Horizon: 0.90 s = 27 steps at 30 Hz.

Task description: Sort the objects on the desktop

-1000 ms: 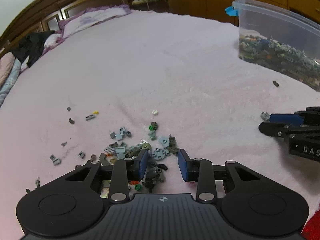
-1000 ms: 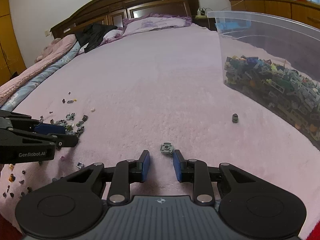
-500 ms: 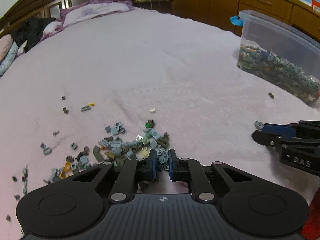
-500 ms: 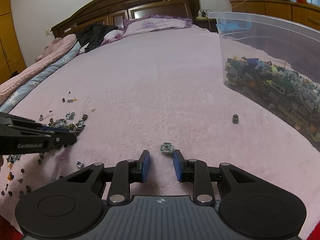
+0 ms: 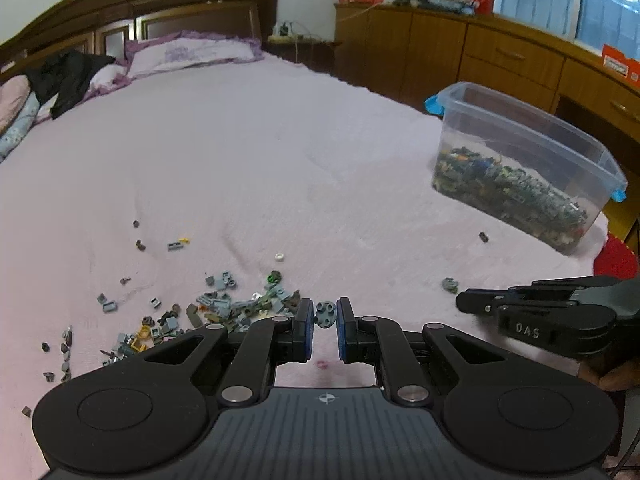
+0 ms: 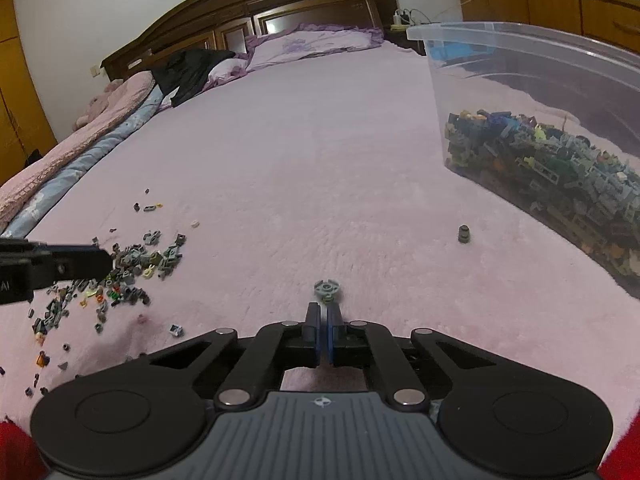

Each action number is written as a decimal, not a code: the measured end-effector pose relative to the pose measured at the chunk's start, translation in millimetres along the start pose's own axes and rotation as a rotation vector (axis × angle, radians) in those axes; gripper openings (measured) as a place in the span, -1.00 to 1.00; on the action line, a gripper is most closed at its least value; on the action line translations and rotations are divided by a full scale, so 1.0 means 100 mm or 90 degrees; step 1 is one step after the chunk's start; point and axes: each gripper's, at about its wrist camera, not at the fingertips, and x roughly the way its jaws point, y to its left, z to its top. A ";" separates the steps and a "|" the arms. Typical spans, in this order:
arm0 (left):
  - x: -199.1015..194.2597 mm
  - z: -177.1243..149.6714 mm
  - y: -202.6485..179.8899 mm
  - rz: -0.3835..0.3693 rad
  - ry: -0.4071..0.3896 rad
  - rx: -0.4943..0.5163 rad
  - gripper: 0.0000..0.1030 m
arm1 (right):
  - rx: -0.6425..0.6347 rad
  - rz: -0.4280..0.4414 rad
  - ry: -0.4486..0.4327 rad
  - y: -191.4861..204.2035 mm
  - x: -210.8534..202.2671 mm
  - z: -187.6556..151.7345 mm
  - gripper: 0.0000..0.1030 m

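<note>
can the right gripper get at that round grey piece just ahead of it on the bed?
Probably yes. The round grey piece lies alone on the pink blanket just past the right gripper, nothing between. But its fingers are shut and would need opening first.

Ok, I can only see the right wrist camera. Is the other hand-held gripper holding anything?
Observer: Yes. The left hand-held gripper is pinching a round grey-blue studded brick between its pads.
Operator: Does the clear plastic tub of bricks have handles?
Observer: Yes, there is a blue clip on its near end, outside your picture.
</note>
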 end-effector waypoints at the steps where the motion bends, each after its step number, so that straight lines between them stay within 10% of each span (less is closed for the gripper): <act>1: -0.01 0.00 -0.01 0.000 0.000 0.001 -0.74 | -0.004 -0.004 -0.003 0.01 -0.01 0.01 -0.75; 10: -0.12 -0.02 -0.07 -0.002 -0.007 0.008 -0.74 | -0.046 -0.028 0.011 0.05 0.23 0.18 -0.39; 13: -0.16 -0.01 -0.10 -0.001 -0.012 0.016 -0.74 | -0.053 -0.028 0.019 0.08 0.25 0.17 -0.68; 27: -0.29 0.06 -0.19 -0.034 -0.046 0.010 -0.74 | -0.039 -0.006 -0.016 0.14 -0.45 0.15 -0.68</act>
